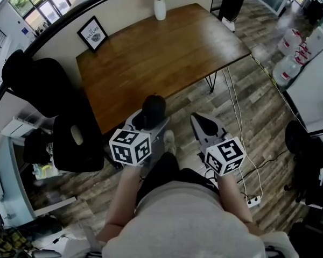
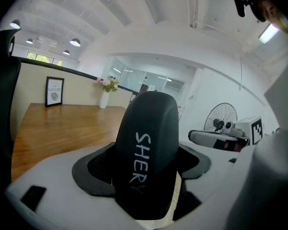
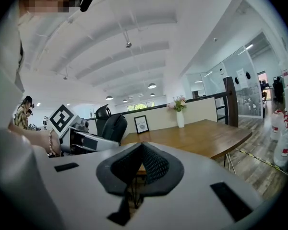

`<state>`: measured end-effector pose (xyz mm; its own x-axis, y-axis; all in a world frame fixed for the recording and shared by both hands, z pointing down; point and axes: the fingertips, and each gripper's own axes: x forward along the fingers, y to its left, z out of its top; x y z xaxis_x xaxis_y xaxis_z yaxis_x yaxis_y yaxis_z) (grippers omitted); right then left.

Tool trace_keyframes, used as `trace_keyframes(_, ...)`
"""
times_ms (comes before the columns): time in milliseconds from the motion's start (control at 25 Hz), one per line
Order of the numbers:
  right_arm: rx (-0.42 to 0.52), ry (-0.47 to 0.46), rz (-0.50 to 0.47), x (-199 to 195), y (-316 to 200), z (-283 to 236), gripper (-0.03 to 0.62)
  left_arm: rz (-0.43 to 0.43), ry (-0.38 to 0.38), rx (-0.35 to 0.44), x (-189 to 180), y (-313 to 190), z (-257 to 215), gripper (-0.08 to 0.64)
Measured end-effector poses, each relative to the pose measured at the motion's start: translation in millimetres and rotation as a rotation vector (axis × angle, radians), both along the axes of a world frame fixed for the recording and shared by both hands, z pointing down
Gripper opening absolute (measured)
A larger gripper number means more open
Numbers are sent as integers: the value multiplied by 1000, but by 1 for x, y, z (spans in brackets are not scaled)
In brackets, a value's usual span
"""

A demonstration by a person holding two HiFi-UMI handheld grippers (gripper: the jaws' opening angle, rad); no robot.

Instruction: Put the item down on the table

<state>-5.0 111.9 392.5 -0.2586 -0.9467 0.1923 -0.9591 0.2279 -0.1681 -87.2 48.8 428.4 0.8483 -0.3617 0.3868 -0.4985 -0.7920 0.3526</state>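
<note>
The wooden table (image 1: 167, 47) is lying at twelve o'clock, its near half bare. At eleven o'clock, the left hand-held gripper (image 1: 149, 123) is pinching a dark rounded item (image 2: 151, 138) with pale lettering, its jaws set wide against the item's sides. At one o'clock, the right hand-held gripper (image 3: 140, 164) is carrying nothing, its jaws pressed together. This looks like the carry stage. The item is hanging in the air by the table's near edge, probably just short of it, though that is hard to judge from above. The next move is calling for a reach forward toward twelve o'clock over bare wood. Then comes a steady lowering until the item is resting, and only then the release.
</note>
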Motion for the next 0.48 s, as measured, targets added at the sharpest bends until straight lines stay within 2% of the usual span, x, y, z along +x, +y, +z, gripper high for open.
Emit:
trace_keyframes(160,-10,16,32,31,-43,0,9,32,14,-4,31,-43,1,379)
trace_keyframes(480,17,39,28,67,-144,-17,9,50,40,7,77,-141,-9,379)
